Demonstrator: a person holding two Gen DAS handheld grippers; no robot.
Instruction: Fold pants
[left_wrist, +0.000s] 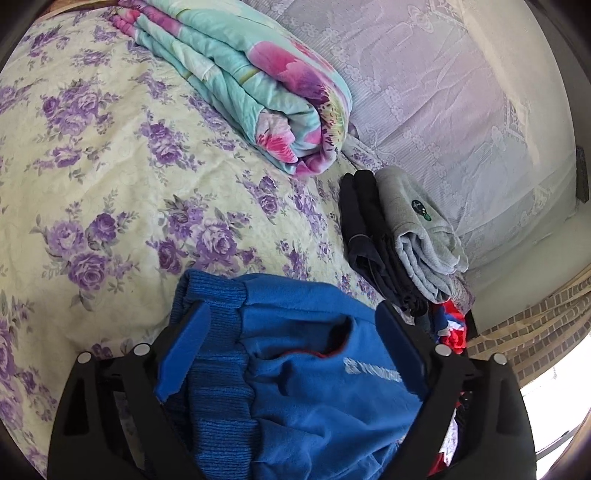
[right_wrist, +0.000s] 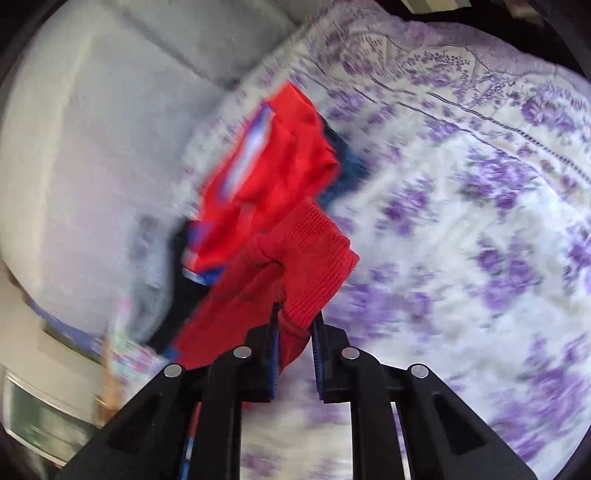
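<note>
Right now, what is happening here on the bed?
A person is handling pants with two grippers over a flowered bedsheet. The left gripper is open around blue fabric. The right gripper is shut on a red ribbed cuff. Folded clothes are stacked nearby, beside a folded quilt.

blue pants (left_wrist: 303, 387), white print, unreadable

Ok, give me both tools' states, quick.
Left tool: open, fingers either side of the blue pants.
Right tool: closed on the red cuff.
</note>
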